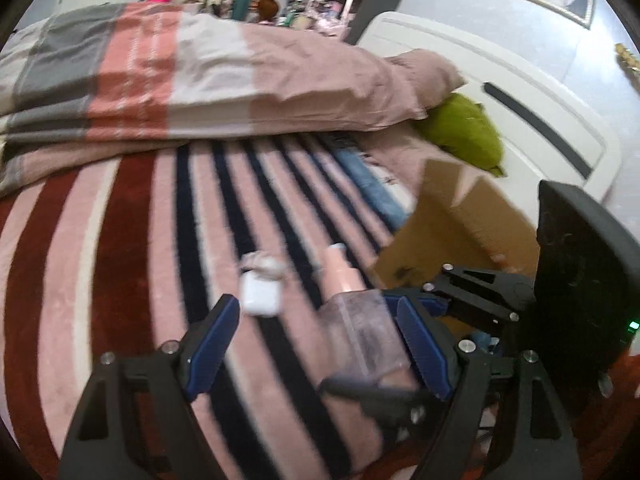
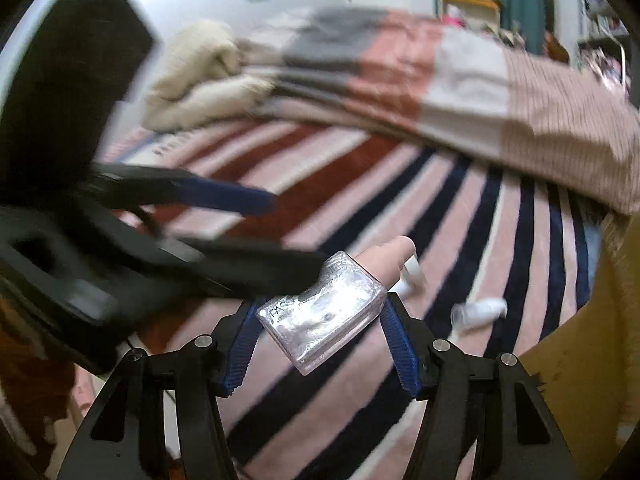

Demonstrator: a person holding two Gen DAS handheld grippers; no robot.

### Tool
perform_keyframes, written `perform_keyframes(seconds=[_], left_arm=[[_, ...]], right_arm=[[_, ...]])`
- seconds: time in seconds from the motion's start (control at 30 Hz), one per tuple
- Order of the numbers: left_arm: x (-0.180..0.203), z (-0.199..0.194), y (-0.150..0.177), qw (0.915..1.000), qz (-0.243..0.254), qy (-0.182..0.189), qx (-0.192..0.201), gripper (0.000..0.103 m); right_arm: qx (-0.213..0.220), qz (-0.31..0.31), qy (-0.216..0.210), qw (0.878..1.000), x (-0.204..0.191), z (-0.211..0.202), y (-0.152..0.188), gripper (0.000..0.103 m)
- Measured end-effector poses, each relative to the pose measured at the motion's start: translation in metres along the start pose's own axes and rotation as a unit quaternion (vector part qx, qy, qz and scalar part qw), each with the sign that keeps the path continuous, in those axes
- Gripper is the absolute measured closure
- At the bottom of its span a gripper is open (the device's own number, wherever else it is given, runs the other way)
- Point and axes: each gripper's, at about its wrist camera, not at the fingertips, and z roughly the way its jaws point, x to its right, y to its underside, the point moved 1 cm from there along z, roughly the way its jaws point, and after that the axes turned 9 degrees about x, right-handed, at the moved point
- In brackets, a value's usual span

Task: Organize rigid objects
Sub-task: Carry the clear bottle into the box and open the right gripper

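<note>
Left view: my left claw (image 1: 316, 344) is spread wide over the bed (image 1: 132, 248). The bottle (image 1: 356, 320) sits by its right finger, not gripped by it. The white case (image 1: 262, 294) lies just ahead, free on the bed.
Right view: my right claw (image 2: 320, 332) is clenched on the bottle (image 2: 320, 316), lifted above the bed.
Axis: the pink cap (image 2: 388, 258) points forward and up-right, away from me.
Box: the cardboard box (image 2: 580, 360) lies to the right, so I judge the right claw nearer to it.
</note>
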Motion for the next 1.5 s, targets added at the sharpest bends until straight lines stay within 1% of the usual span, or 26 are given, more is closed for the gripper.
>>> perform_keyframes(seconds=[0.03, 0.07, 0.13, 0.17, 0.2, 0.23, 0.4, 0.53, 0.67, 0.8, 0.87, 0.97, 1.07, 1.17, 1.23, 1.3, 1.4, 1.5], left_arm=[[0.008, -0.001, -0.005, 0.9999, 0.001, 0.012, 0.002, 0.024], [0.018, -0.002, -0.010, 0.9997, 0.002, 0.023, 0.004, 0.027], [0.036, -0.002, -0.020, 0.9990, 0.003, 0.044, 0.006, 0.036], [0.046, -0.001, -0.025, 0.9984, 0.003, 0.056, 0.006, 0.044], [0.054, 0.001, -0.029, 0.9978, 0.003, 0.065, 0.004, 0.057], [0.064, 0.005, -0.034, 0.9974, 0.006, 0.071, 0.002, 0.061], [0.115, 0.037, -0.054, 0.9956, 0.035, 0.087, -0.010, 0.061], [0.153, 0.076, -0.064, 0.9931, 0.053, 0.098, -0.037, 0.061], [0.180, 0.118, -0.067, 0.9894, 0.062, 0.106, -0.078, 0.061], [0.191, 0.151, -0.063, 0.9863, 0.055, 0.105, -0.115, 0.061], [0.191, 0.159, -0.061, 0.9854, 0.051, 0.101, -0.127, 0.061], [0.190, 0.167, -0.057, 0.9846, 0.048, 0.092, -0.140, 0.061], [0.189, 0.167, -0.057, 0.9850, 0.051, 0.083, -0.142, 0.061], [0.187, 0.158, -0.060, 0.9864, 0.049, 0.084, -0.132, 0.058], [0.181, 0.144, -0.067, 0.9887, 0.047, 0.083, -0.116, 0.053], [0.170, 0.119, -0.075, 0.9925, 0.049, 0.072, -0.086, 0.038], [0.151, 0.082, -0.083, 0.9964, 0.057, 0.044, -0.045, 0.029], [0.120, 0.039, -0.086, 0.9984, 0.056, 0.004, -0.010, 0.027]], right_arm=[[0.011, -0.006, -0.003, 1.000, -0.002, -0.011, -0.005, 0.047], [0.018, -0.009, -0.003, 1.000, -0.003, -0.018, -0.008, 0.047], [0.034, -0.015, 0.004, 0.999, 0.000, -0.038, -0.014, 0.047], [0.041, -0.014, 0.008, 0.999, 0.005, -0.047, -0.016, 0.047], [0.045, -0.011, 0.010, 0.999, 0.011, -0.054, -0.017, 0.047], [0.051, -0.005, 0.015, 0.999, 0.019, -0.062, -0.018, 0.047], [0.068, 0.025, 0.039, 0.997, 0.064, -0.097, -0.013, 0.047], [0.059, 0.062, 0.057, 0.995, 0.108, -0.116, -0.002, 0.047], [0.027, 0.102, 0.067, 0.992, 0.149, -0.125, 0.011, 0.047], [-0.017, 0.132, 0.062, 0.989, 0.178, -0.120, 0.021, 0.047], [-0.035, 0.133, 0.063, 0.989, 0.186, -0.118, 0.026, 0.047], [-0.063, 0.108, 0.074, 0.989, 0.185, -0.111, 0.031, 0.047], [-0.079, 0.096, 0.080, 0.989, 0.183, -0.108, 0.033, 0.047], [-0.084, 0.089, 0.089, 0.988, 0.180, -0.108, 0.032, 0.047], [-0.084, 0.086, 0.095, 0.988, 0.178, -0.109, 0.030, 0.047], [-0.079, 0.089, 0.095, 0.988, 0.174, -0.111, 0.025, 0.047], [-0.058, 0.073, 0.094, 0.991, 0.156, -0.113, 0.010, 0.047], [-0.036, 0.056, 0.079, 0.995, 0.130, -0.109, -0.008, 0.047]])
